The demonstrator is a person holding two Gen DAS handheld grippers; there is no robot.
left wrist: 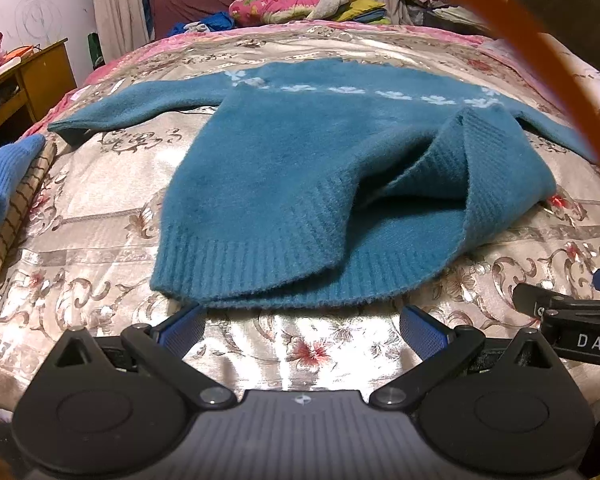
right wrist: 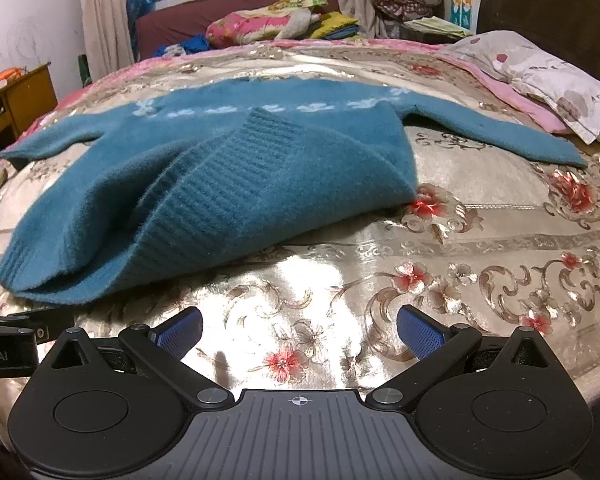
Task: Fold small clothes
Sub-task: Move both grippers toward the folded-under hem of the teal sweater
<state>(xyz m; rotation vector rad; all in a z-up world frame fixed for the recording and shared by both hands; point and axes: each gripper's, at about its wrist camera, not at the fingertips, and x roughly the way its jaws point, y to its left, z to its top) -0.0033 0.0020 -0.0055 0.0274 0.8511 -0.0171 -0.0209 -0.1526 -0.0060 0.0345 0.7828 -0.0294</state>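
The teal sweater (left wrist: 284, 168) lies flat on the bedspread (left wrist: 100, 216), hem toward both grippers, body running away toward the far sleeves. The left gripper (left wrist: 304, 330) sits right at the hem, fingers spread and empty; the right gripper (right wrist: 298, 330), likewise spread, is off to the sweater's right (no containers here).

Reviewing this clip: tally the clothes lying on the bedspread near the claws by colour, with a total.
Teal: 1, the sweater, spread out with its ribbed hem turned up.
Light blue: 1, the folded knit at the left edge.
Tan striped: 1, the folded piece under that knit.
Total: 3
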